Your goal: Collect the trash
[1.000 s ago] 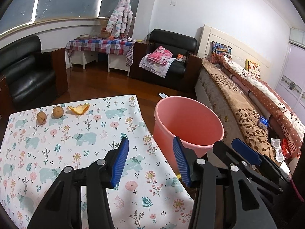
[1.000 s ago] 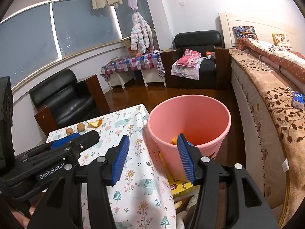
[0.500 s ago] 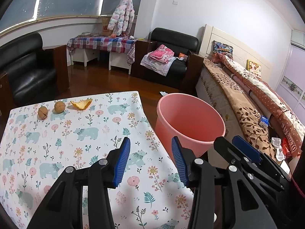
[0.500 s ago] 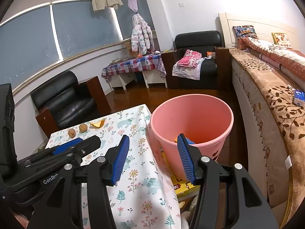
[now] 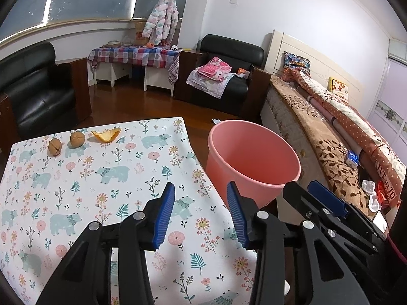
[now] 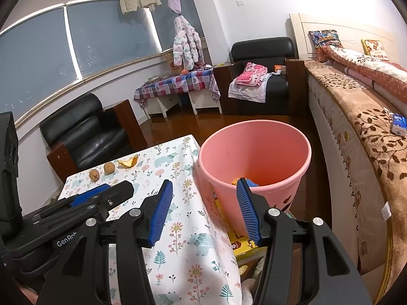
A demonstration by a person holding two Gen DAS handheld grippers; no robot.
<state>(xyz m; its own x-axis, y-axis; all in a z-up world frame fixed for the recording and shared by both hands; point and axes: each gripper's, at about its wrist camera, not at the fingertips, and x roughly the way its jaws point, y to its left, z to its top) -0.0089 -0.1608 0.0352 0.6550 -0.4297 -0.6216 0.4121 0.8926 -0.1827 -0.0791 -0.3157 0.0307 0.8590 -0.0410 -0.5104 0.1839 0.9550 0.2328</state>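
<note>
We are in a bedroom with dark windows, black armchairs [image 5: 33,86] along the wall and a bed [image 5: 330,137] on the right. In front of us stands the bench [image 5: 106,178], covered in a cloth printed with bears and flowers. At its far left edge lie two walnuts [image 5: 54,147] [image 5: 77,139] side by side, and just to their right a piece of orange peel [image 5: 106,135] — all three in a row, well apart from both tools. Our left tool [image 5: 201,213] hovers over the near right part of the bench, its blue pads spread apart with nothing between them. Just beside it on the right is our right tool [image 6: 204,209], likewise spread wide and holding nothing; it sits above the bench's right edge, and its right pad shows in front of the pink bin's near rim. The pink bin [image 6: 254,162] stands on the floor against the bench's right side — inside it we see some orange and blue scraps, partly hidden by the pad.
</note>
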